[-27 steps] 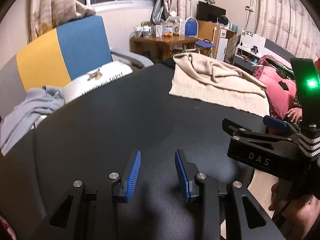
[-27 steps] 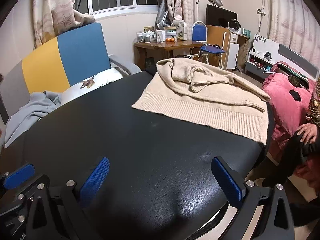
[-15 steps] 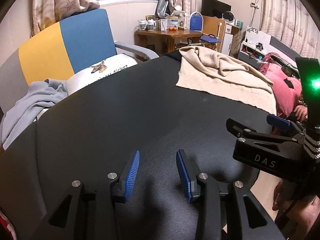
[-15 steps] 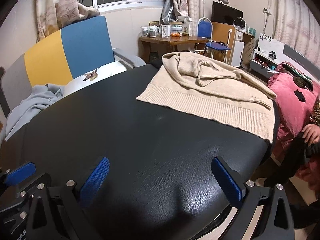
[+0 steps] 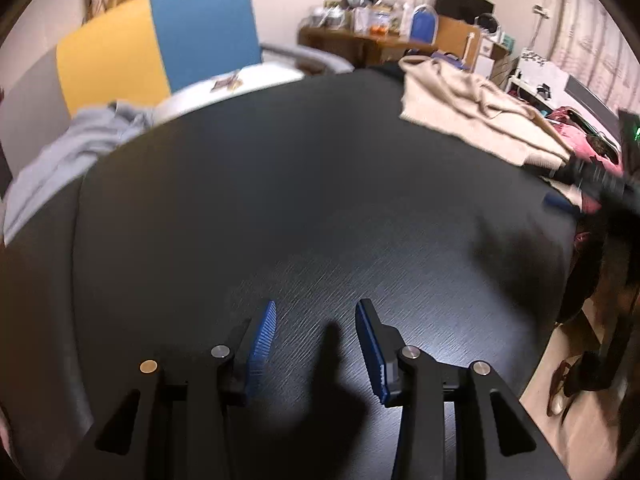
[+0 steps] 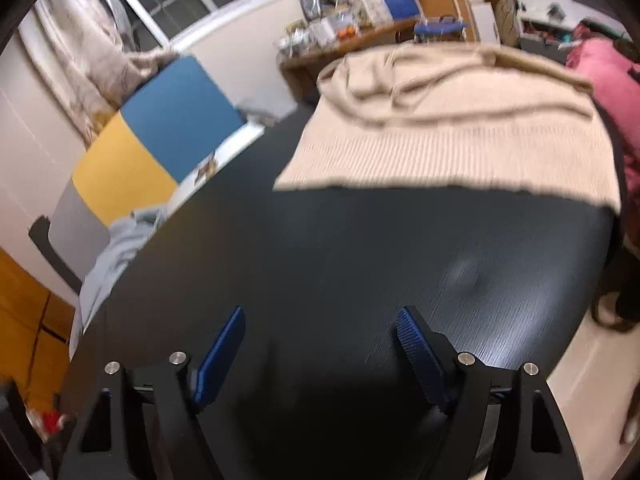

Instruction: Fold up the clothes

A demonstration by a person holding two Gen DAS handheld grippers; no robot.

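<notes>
Tilting down over the black table (image 5: 320, 200), both grippers' jaws stand released, gripping nothing.

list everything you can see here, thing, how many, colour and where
sweater: one, beige, spread on the far right part of the table
table: one, black, fills the foreground
chair: one, blue, yellow and grey, behind the table on the left
grey garment: one, light grey, draped at the table's left edge
desk: one, brown wood, cluttered, by the far wall
pink bedding: one, pink, far right
left claw: one, black with blue pads, open, empty, over bare table
right claw: one, black with blue pads, open, empty
</notes>
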